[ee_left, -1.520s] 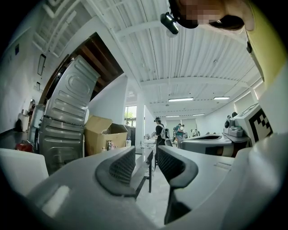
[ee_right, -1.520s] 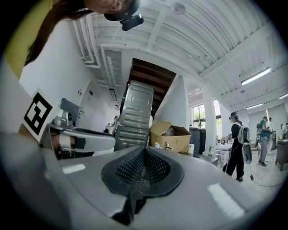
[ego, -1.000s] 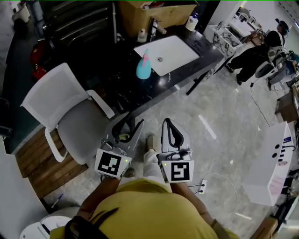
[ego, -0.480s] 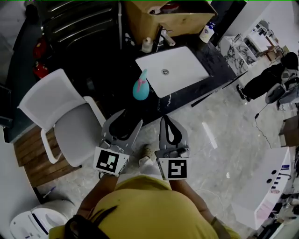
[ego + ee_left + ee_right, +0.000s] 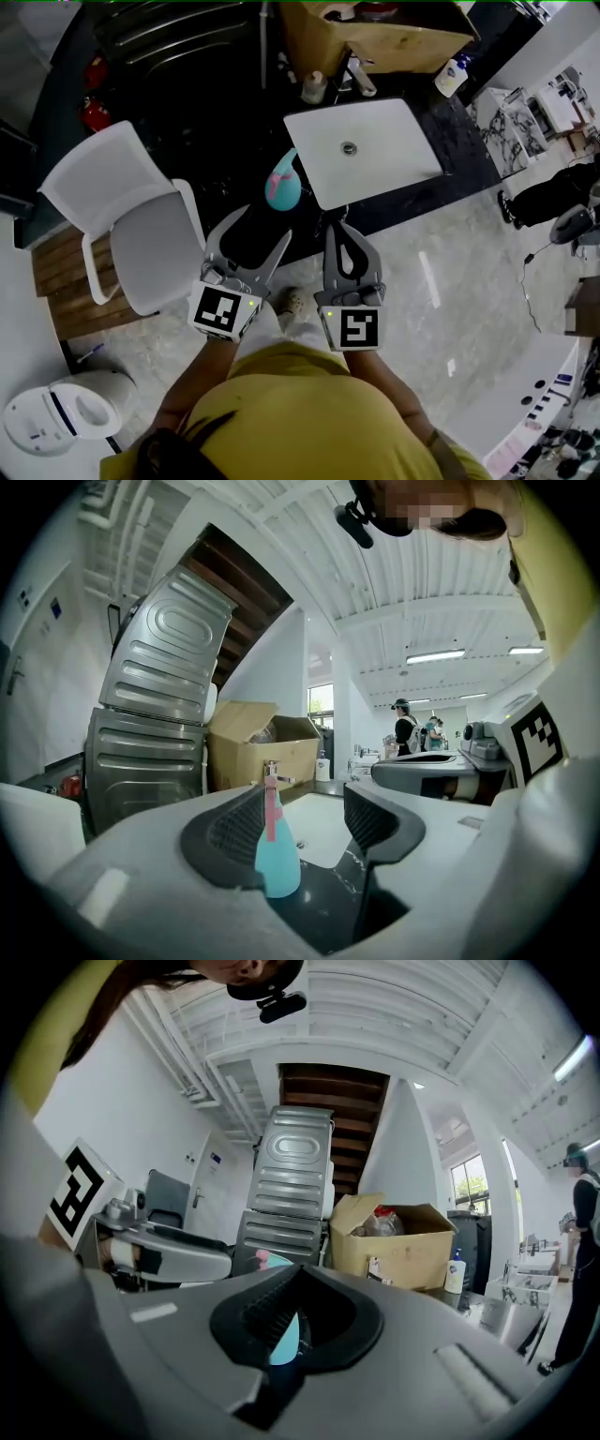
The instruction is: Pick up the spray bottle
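Spray bottle point(image 5: 282, 186): teal body, pink trigger head, upright on the dark counter point(image 5: 459, 141) near its front edge, just left of the white sink point(image 5: 366, 150). In the head view it sits closer to both grippers than a second ago. Left gripper point(image 5: 265, 223): jaws opening, wider than before, with the bottle framed between them but still apart and untouched. Right gripper point(image 5: 336, 230): jaws together, nothing in them, just beside the left one.

This is looking like an open-plan workshop or lab: a white sink point(image 5: 361, 150) is sitting in a black counter point(image 5: 464, 155), a cardboard box point(image 5: 394, 47) is standing behind it, strip lights point(image 5: 436, 655) are glowing overhead, and people point(image 5: 405, 728) are standing beyond.
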`<state>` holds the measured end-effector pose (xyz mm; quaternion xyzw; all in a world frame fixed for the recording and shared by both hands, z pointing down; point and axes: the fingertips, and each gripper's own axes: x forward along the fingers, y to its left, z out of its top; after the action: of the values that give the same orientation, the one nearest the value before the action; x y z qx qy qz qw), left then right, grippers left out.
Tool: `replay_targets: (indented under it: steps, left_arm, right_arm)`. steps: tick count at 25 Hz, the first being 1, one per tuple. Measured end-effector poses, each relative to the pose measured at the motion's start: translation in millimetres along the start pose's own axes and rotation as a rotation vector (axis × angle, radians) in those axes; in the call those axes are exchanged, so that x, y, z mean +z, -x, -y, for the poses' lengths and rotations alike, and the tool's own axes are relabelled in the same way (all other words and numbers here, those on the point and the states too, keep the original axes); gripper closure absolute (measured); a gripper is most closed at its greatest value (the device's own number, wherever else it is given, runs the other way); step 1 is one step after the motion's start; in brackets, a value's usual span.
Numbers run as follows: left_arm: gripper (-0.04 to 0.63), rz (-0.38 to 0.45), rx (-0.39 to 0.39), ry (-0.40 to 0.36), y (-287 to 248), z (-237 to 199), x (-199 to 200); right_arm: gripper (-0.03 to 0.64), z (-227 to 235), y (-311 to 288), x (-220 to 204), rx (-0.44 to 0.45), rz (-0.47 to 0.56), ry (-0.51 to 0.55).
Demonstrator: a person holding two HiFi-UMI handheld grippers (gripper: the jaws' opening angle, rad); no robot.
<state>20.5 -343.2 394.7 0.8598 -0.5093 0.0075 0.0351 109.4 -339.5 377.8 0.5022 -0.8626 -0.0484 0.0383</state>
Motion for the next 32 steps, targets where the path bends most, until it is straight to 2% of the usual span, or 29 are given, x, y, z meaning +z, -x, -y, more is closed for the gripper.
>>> replay_targets:
  steps: [5, 10, 14, 21, 25, 32]
  left_arm:
    - [0.273, -0.055, -0.008, 0.009, -21.5, -9.8, -28.2]
    - [0.258, -0.093, -0.019, -0.029, -44.7, -21.2, -48.3]
    - [0.21, -0.136, -0.031, -0.043, -61.8, -30.1, -68.5]
    - [0.171, -0.231, -0.062, -0.062, -88.6, -40.4, -114.6]
    - [0.169, -0.269, -0.1, -0.102, -103.7, -39.8, -133.3]
    - [0.17, -0.289, -0.132, -0.108, -119.7, -40.6, -145.7]
  right_arm:
    - [0.615, -0.9, -10.6, -10.4, 0.013, -0.017, -0.001]
    - [0.615, 3.3, -20.2, -14.2, 0.0, -0.025, 0.021]
    - [0.615, 9.7, -27.9, -22.0, -0.027, -0.052, 0.009]
    - [0.615, 12.6, -41.3, -38.6, -0.034, -0.085, 0.023]
    - [0.615, 18.3, -45.1, -47.9, -0.049, -0.112, 0.016]
    - [0.615, 30.6, -46.9, -59.1, -0.086, -0.138, 0.008]
